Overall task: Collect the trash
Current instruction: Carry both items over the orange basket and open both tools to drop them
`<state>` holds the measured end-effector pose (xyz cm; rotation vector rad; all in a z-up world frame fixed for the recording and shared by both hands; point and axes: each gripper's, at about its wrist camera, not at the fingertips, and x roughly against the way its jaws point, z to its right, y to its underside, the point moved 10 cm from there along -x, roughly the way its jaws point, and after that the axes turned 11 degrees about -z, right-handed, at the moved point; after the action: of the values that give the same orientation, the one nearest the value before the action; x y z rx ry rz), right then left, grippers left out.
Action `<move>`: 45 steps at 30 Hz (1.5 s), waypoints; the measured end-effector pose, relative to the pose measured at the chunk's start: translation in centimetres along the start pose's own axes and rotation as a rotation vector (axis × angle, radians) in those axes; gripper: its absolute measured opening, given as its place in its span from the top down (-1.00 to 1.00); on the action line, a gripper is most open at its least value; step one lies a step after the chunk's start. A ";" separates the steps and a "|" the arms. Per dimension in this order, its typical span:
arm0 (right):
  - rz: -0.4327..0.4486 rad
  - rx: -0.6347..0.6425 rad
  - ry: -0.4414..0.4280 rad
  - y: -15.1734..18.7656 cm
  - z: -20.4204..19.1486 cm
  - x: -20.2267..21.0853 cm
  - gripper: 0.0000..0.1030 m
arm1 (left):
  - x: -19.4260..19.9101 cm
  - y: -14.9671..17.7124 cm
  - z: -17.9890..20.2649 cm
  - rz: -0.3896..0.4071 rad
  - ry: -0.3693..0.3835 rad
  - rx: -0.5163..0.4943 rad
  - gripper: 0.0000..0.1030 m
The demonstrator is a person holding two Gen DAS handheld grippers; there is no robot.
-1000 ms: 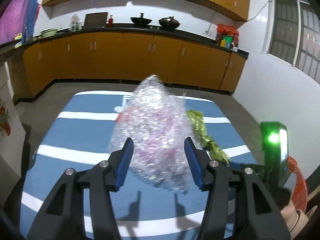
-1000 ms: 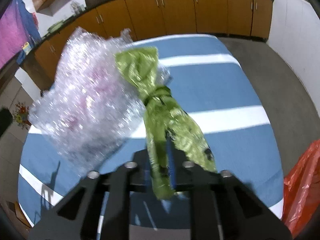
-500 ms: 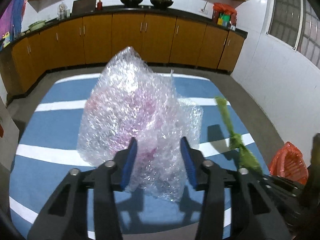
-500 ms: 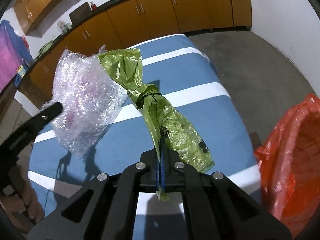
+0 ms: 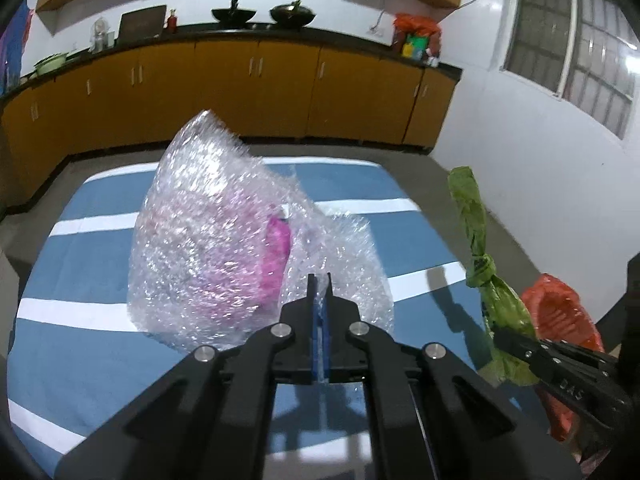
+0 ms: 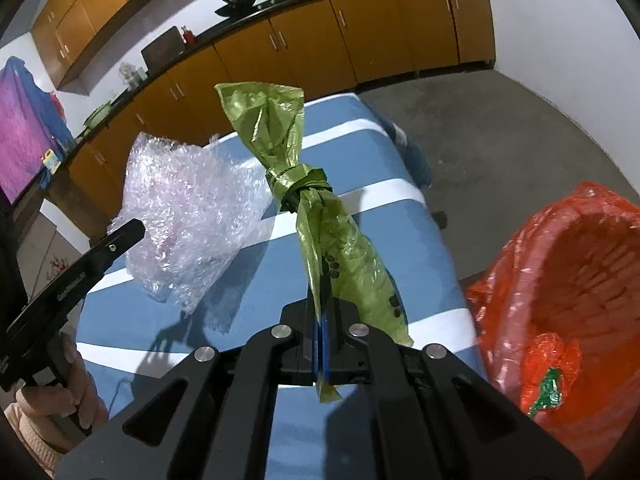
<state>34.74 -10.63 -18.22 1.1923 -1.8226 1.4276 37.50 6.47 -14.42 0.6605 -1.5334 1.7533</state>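
My left gripper (image 5: 319, 280) is shut on a crumpled sheet of clear bubble wrap (image 5: 224, 240) with something pink inside, held above the blue striped table (image 5: 80, 248). It also shows in the right wrist view (image 6: 188, 216). My right gripper (image 6: 322, 308) is shut on a knotted green plastic bag (image 6: 316, 216), held upright over the table's right edge; the bag also shows in the left wrist view (image 5: 480, 272). A bin lined with an orange bag (image 6: 580, 280) stands to the right of the table, with a scrap of orange and green wrapper (image 6: 548, 376) inside.
Orange cabinets under a dark counter (image 5: 280, 80) run along the far wall, with pots and bags on top. Grey floor (image 6: 500, 140) lies between table and cabinets. A white wall with a window (image 5: 568, 32) is on the right.
My left gripper has closed on the bubble wrap and lifted it. My right gripper has carried the green bag right, toward the orange bin, which now fills more of its view.
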 end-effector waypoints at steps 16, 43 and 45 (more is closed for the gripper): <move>0.076 -0.025 0.074 0.5 2.5 4.9 0.97 | 5.7 -0.3 6.2 0.096 0.097 -0.102 0.95; 0.166 -0.284 0.236 6.6 17.1 14.6 0.97 | 8.9 3.6 24.5 0.086 0.410 -0.255 0.95; 0.167 -0.303 0.245 7.1 18.0 15.0 0.97 | 8.7 4.1 25.7 0.075 0.428 -0.265 0.95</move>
<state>23.40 -32.02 -14.69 0.6980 -1.9124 1.2635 27.05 -17.46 -6.06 0.0865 -1.4608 1.5777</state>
